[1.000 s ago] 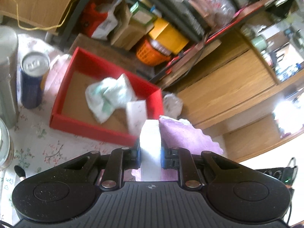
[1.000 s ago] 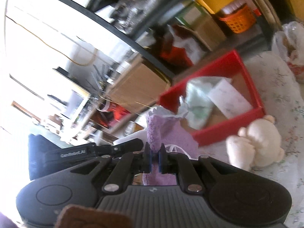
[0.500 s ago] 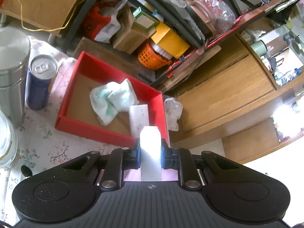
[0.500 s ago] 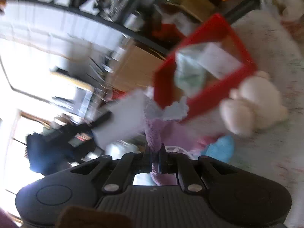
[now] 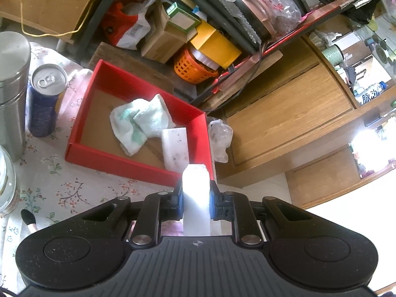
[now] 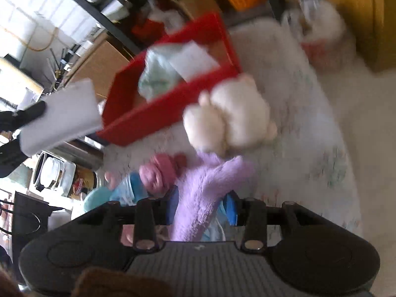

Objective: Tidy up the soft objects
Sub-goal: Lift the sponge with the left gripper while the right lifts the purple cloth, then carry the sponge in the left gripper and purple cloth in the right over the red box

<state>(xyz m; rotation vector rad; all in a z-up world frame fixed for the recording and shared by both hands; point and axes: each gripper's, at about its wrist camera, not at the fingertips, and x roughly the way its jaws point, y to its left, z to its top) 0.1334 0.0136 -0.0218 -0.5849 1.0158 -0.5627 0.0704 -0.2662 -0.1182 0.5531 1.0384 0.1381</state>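
My left gripper (image 5: pixel 196 198) is shut on a white sponge block (image 5: pixel 195 190) and holds it above the near right corner of the red box (image 5: pixel 99 152). The box holds a crumpled white-green cloth (image 5: pixel 138 123) and another white sponge (image 5: pixel 174 148). In the right wrist view my right gripper (image 6: pixel 201 206) has its jaws apart, with a purple fuzzy cloth (image 6: pixel 200 193) lying between them. A cream plush bear (image 6: pixel 230 116) lies against the red box (image 6: pixel 141 123). The held white sponge (image 6: pixel 59 116) shows at the left.
A blue drink can (image 5: pixel 44 99) and a steel canister (image 5: pixel 11 86) stand left of the box. A pink yarn ball (image 6: pixel 158 173) and a blue soft item (image 6: pixel 128 190) lie near the purple cloth. A crumpled plastic bag (image 5: pixel 220 136) sits at the table's right edge. Cluttered shelves stand behind.
The right gripper's jaws have opened around the purple cloth and it has swung down toward the table. The left gripper has pulled back slightly with the sponge.
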